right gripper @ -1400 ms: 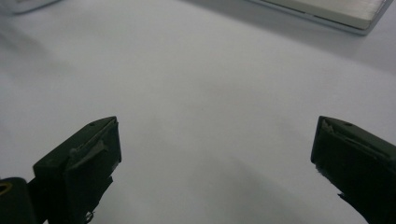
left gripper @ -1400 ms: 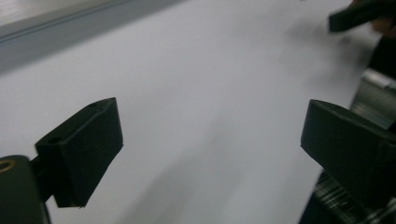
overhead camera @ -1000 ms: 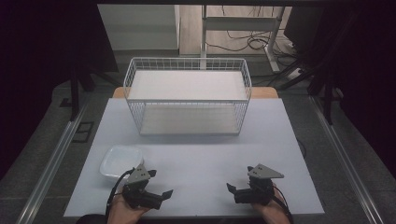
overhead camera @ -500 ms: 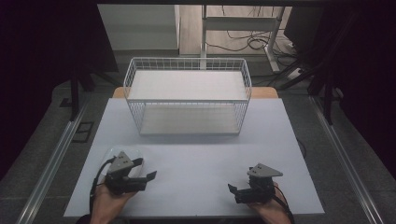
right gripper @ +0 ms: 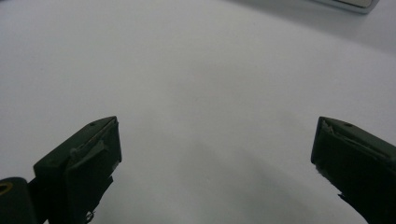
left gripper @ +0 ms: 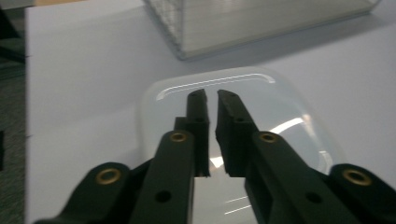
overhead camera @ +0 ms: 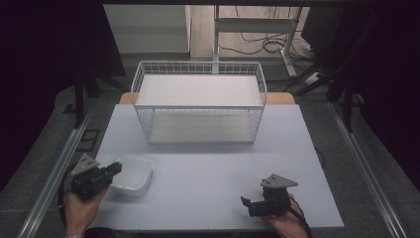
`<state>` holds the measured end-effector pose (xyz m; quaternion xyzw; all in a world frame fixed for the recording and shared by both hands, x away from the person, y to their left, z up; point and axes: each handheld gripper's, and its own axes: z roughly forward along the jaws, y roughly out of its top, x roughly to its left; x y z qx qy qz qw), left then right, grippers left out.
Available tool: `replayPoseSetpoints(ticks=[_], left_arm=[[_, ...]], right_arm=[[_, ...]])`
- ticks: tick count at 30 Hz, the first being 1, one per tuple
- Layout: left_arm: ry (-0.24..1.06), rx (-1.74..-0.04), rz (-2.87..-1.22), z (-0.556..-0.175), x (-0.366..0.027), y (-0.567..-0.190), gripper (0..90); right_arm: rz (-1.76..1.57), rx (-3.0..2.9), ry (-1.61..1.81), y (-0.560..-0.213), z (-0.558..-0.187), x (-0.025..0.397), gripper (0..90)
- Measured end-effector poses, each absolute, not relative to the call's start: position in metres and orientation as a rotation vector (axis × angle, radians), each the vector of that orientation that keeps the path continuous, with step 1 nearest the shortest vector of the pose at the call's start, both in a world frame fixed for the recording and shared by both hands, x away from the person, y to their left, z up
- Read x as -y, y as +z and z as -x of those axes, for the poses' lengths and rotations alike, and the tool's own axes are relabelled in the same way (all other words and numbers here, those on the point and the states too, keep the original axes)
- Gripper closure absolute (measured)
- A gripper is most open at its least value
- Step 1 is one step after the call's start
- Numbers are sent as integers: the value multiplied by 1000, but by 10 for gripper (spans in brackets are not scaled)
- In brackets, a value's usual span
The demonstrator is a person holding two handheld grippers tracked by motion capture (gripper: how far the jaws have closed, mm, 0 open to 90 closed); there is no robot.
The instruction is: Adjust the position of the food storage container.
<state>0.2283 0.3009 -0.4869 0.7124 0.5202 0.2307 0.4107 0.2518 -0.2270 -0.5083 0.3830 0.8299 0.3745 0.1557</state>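
A shallow white dish (overhead camera: 132,174) lies on the pale table at the front left. My left gripper (overhead camera: 116,169) reaches in at its left rim. In the left gripper view the two black jaws (left gripper: 211,95) stand almost together over the dish (left gripper: 289,116), with only a thin slit between the pads, and seem to pinch its near rim. My right gripper (overhead camera: 246,205) rests near the front right edge, pointing left. Its jaws (right gripper: 215,135) are spread wide over bare tabletop with nothing between them.
A white wire basket (overhead camera: 198,111) with a white board on top stands at the back middle of the table (overhead camera: 208,173); its near corner shows in the left gripper view (left gripper: 261,28). Dark floor, metal rails and cables surround the table.
The left gripper has swung out to the left, uncovering the dish, then come in at its left rim with its jaws narrowed. The right gripper has stayed put.
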Motion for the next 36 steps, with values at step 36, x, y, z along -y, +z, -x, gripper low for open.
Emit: replayPoseSetpoints(ticks=[36], left_arm=[[334, -1393, -1911, -237, -275, -524, 900]], right_arm=[[-1050, -2417, 1037, -501, -254, 226, 263]])
